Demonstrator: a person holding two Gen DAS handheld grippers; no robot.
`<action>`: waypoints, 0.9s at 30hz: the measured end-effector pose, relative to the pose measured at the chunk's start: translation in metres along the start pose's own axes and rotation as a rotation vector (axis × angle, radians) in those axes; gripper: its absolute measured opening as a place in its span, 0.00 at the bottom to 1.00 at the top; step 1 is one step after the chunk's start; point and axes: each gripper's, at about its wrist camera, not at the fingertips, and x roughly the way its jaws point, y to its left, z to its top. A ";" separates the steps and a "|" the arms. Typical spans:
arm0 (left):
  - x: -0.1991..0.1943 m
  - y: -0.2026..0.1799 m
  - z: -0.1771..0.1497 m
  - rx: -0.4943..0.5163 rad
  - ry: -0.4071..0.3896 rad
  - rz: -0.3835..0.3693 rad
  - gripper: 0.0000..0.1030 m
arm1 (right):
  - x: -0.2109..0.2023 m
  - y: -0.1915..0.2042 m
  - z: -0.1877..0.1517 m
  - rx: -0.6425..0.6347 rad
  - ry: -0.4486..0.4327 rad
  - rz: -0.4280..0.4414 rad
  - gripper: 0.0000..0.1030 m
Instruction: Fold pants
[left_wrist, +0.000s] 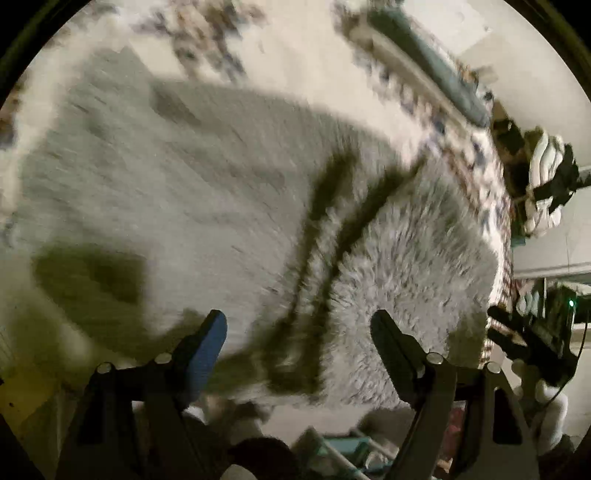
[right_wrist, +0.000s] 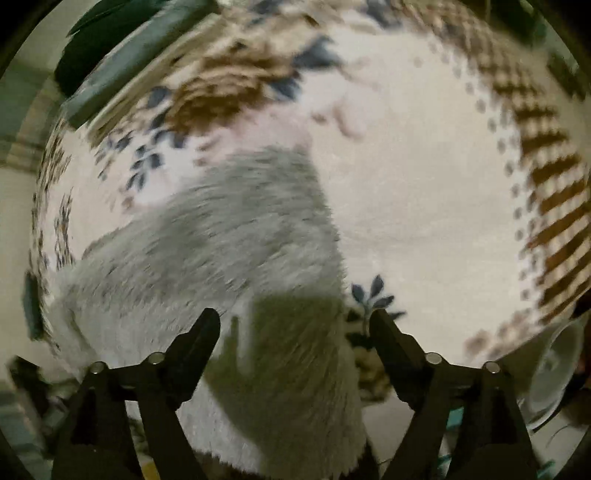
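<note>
You are hovering both tools over fluffy grey pants (left_wrist: 221, 177) that are lying spread across a patterned blanket (right_wrist: 424, 184), which looks like bed covering, though the blur is leaving that unsure. In the left wrist view the left tool (left_wrist: 298, 334) is standing released, its fingers wide apart and gripping nothing, with the pants filling the frame from nine to three o'clock and two dark cords (left_wrist: 325, 229) trailing down toward six o'clock. In the right wrist view the right tool (right_wrist: 294, 332) is likewise hanging released above the cloth, one edge of the pants running from twelve toward six o'clock beside bare blanket at three o'clock. Judging by the flat garment and empty fingers, you are sitting between grasps, lining up for a fold; the next move is calling for each tool to drop onto an edge of the fleece and pinch through its thick pile before lifting. A white bowl-like vessel (right_wrist: 550, 373) is showing at four o'clock in the right view; its contents are too blurred to tell.
</note>
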 end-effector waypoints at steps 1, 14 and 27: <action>-0.012 0.008 0.000 -0.013 -0.033 0.012 0.98 | -0.007 0.010 -0.006 -0.022 -0.016 -0.005 0.85; -0.029 0.164 0.043 -0.459 -0.237 0.087 0.12 | 0.019 0.136 -0.058 -0.155 0.032 0.054 0.85; -0.025 0.225 0.040 -0.505 -0.289 0.061 0.16 | 0.066 0.149 -0.072 -0.180 0.119 -0.009 0.85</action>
